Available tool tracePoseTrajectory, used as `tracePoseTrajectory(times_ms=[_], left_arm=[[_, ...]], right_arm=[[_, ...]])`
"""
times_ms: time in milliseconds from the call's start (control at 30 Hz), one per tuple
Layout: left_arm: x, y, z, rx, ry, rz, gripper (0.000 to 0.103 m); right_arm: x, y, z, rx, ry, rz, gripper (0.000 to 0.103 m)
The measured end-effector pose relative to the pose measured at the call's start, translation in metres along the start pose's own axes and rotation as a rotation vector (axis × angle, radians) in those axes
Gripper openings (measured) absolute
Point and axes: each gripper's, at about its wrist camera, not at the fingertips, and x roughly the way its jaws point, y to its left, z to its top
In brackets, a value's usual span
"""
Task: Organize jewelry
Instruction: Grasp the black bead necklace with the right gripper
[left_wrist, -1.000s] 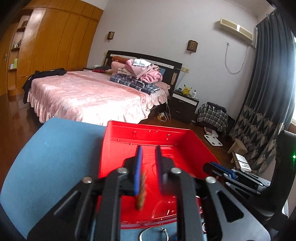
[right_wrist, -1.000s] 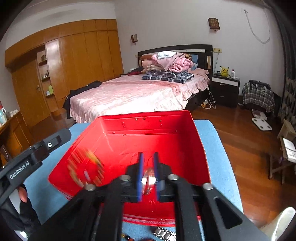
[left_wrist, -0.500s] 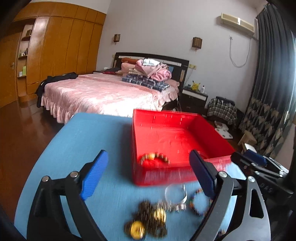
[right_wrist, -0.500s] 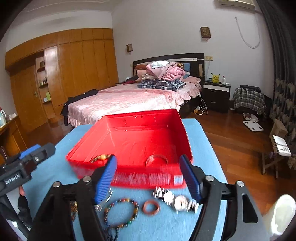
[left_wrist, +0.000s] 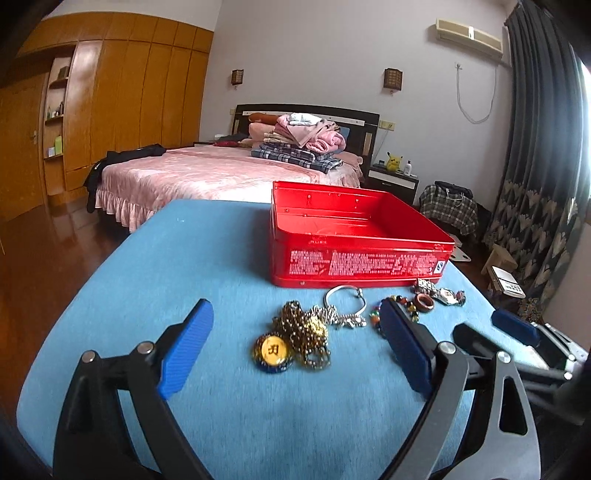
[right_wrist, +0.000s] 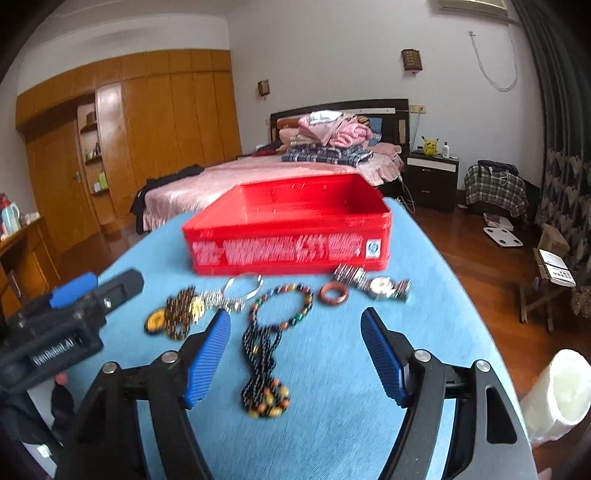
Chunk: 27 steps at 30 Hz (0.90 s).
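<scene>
Blue table (left_wrist: 184, 266) carries red tin box (left_wrist: 354, 254), lid off. Left gripper (left_wrist: 295, 347) and right gripper (right_wrist: 295, 354) both spread wide, holding nothing, above table. Jewelry lies on cloth in front of box: black bead necklace (right_wrist: 260, 365), gold chain pile (left_wrist: 306, 332), colored bead bracelet (right_wrist: 282, 306), wristwatch (right_wrist: 373, 282), silver bangle (left_wrist: 345, 297), brown ring (right_wrist: 333, 293).

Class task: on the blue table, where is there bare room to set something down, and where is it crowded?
Bare: the blue table left of the red box, and the near strip behind the black bead necklace. Crowded: the row before the box, from gold pendant to watch.
</scene>
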Motion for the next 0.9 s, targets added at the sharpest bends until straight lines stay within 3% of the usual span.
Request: tracePoseTrajectory(times_ms=[333,500,633,733,900], left_arm=[[0.004,0.011,-0.016,-0.002,0.055,0.035,0.084],[0.009,0.015,-0.021,-0.011,0.079,0.039,0.083],[0.010,0.015,-0.023,-0.012,0.087,0.038,0.083],[0.012,0.015,-0.024,-0.017,0.095,0.037,0.082],[0.018,0.012,-0.021,-0.014,0.117,0.038,0.080]], right_arm=[[0.017,0.011,-0.020,-0.023,0.097,0.034,0.052],[0.024,0.016,-0.024,-0.037,0.135,0.041,0.048],[0.030,0.020,-0.029,-0.054,0.172,0.034,0.035],[0.031,0.020,-0.029,-0.058,0.176,0.028,0.026],[0.029,0.022,-0.030,-0.094,0.177,0.030,0.020]])
